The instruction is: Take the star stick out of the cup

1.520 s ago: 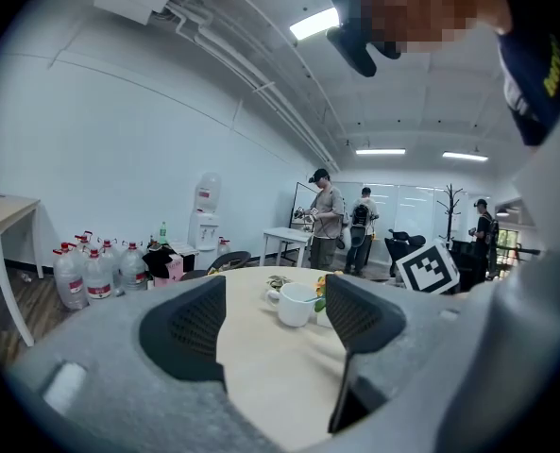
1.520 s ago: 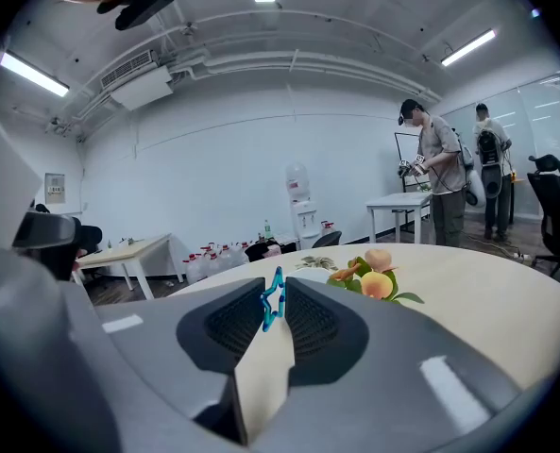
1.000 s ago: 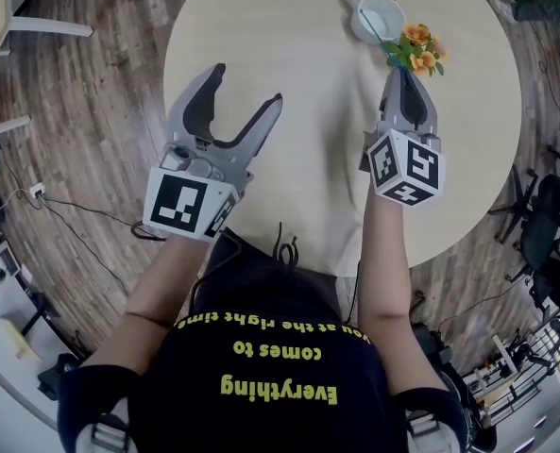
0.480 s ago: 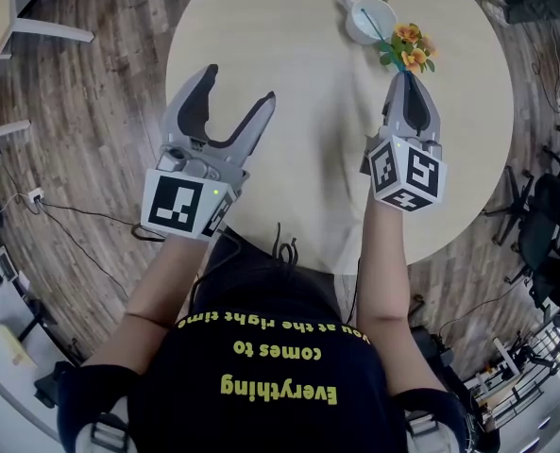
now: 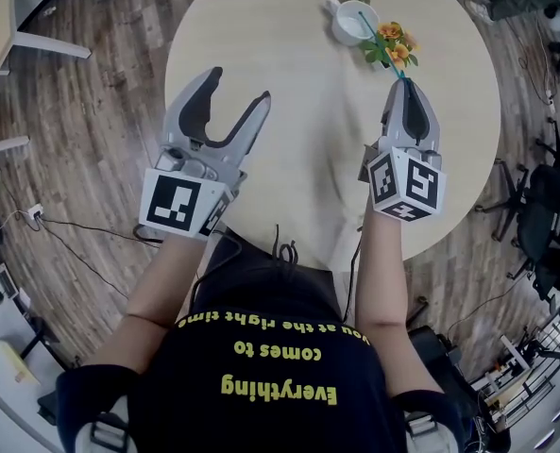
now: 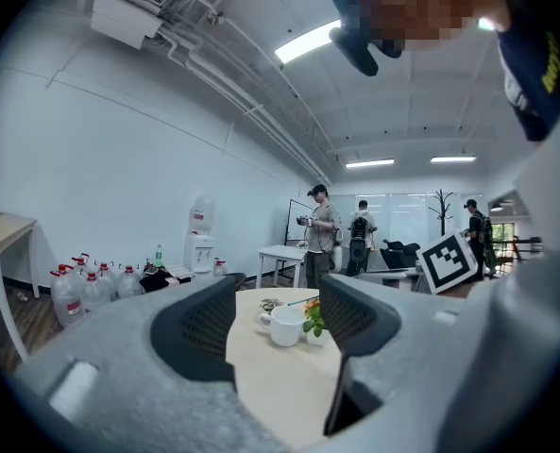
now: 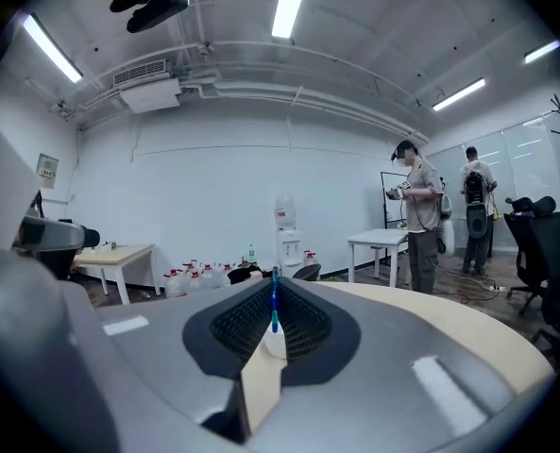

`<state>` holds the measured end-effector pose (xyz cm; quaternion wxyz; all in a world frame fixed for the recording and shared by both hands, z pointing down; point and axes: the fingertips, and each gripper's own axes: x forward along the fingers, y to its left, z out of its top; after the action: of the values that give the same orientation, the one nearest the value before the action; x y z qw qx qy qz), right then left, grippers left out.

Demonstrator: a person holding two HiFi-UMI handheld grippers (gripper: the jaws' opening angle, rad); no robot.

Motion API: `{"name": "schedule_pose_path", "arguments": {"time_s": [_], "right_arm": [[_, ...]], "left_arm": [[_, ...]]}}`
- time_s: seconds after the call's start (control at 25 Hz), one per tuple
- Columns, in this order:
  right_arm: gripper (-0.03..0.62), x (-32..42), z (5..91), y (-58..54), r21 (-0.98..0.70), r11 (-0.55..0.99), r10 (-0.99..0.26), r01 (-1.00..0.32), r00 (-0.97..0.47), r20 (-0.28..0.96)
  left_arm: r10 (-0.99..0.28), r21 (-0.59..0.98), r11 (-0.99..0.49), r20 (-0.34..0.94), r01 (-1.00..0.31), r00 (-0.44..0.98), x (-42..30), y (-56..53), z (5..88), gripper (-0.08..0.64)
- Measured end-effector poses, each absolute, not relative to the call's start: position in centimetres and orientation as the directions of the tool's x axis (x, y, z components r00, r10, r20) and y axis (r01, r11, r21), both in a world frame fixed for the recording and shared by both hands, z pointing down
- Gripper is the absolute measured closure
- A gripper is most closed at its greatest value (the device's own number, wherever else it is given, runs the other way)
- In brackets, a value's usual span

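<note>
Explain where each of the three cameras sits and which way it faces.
Head view: on the person's head, looking steeply down at the round table; shows forearms, shirt, left gripper, right gripper.
Left gripper view: on the left gripper, looking across the table at the cup; its empty open jaws have just closed slightly.
Right gripper view: on the right gripper, looking along jaws shut on the stick.
Shared: head and left gripper views show the cup.

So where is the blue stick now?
Head view, right side: the stick is pinched in the right gripper, slanting past the flowers toward the white cup.
</note>
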<state>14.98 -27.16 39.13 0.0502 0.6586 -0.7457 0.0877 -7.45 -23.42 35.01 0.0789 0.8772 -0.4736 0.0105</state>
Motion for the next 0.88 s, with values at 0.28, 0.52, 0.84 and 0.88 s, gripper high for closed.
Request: {"name": "schedule_pose_path", "arguments": {"time_s": [0.28, 0.52, 0.84, 0.88], "right_arm": [[0.565, 15.4, 36.3, -25.1, -0.055, 0.118, -0.983, -0.992, -0.125, 0.138], [0.565, 15.7, 34.0, -23.2, -0.061, 0.125, -0.986, -0.990, -0.131, 0.099], [0.565, 16.4, 31.3, -20.7, -0.048, 0.134, -0.990, -0.990, -0.136, 0.044], [0.565, 16.4, 30.9, -20.4, -0.045, 0.136, -0.990, -0.990, -0.138, 0.036]], "left_arm": [[-0.811, 0.126, -0.571, 0.062, -0.811, 0.581, -6.7, -22.5, 33.8, 0.335], [-0.802, 0.102, -0.588, 0.056, -0.802, 0.595, -6.2, -21.3, 32.5, 0.433], [-0.769, 0.091, -0.631, 0.057, -0.771, 0.636, -5.1, -19.9, 31.7, 0.546], [-0.768, 0.086, -0.632, 0.063, -0.770, 0.637, -5.1, -19.8, 31.7, 0.549]]}}
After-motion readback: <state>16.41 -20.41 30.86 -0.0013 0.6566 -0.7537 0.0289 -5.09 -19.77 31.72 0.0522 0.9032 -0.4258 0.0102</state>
